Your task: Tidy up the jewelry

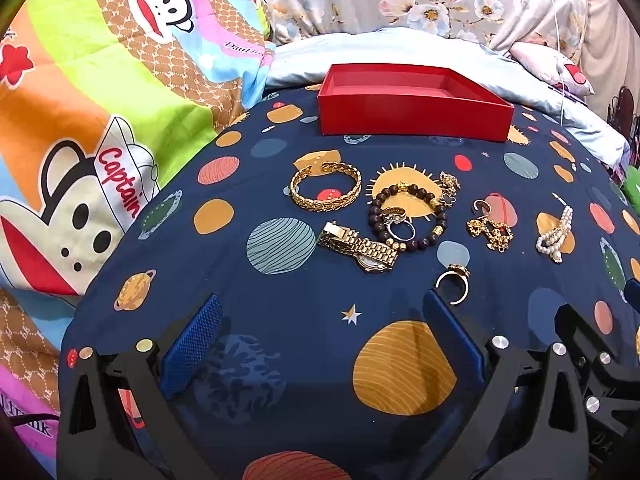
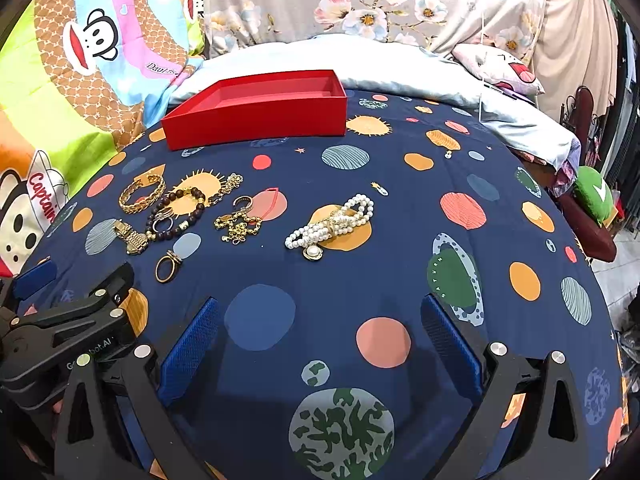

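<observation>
One red box (image 1: pixel 414 114), open-topped and bare inside, at the far edge of a navy bedspread (image 1: pixel 280 300) printed with planets. Nearer than the box, a loose spread of jewelry, all lying on the cloth and none in the box: one gold leaf-link bangle (image 1: pixel 326 186) at the left; one gold watch (image 1: pixel 360 250) just nearer than it; one dark bead bracelet (image 1: pixel 408 214) with a silver ring (image 1: pixel 400 228) lying across its near-left beads; one short gold chain with a dark clover charm (image 1: pixel 450 188) touching the bracelet's far right side; one tangle of gold chain (image 1: pixel 490 232) further right, with a small hoop at its far end; one bunch of pearl strands (image 1: pixel 556 234) at the far right; one gold ring (image 1: pixel 454 282) alone, nearest of all. Two rings counted, then. Left gripper (image 1: pixel 324 324) with blue padded fingers (image 1: pixel 192 348) wide apart, holding nothing, hovering near the gold ring. Right gripper (image 2: pixel 320 332) likewise spread and unloaded, over bare cloth nearer than the pearls. Hard to untangle: how many separate pieces in the gold tangle, how many strands in the pearl bunch. Watch face partly turned away, dial unreadable. Cartoon monkey quilt (image 1: pixel 100 100) at the left cut off by the fisheye rim; floral pillow (image 1: pixel 400 0) beyond the box cropped at the top. Right edge of the right wrist view cluttered and blurred.
</observation>
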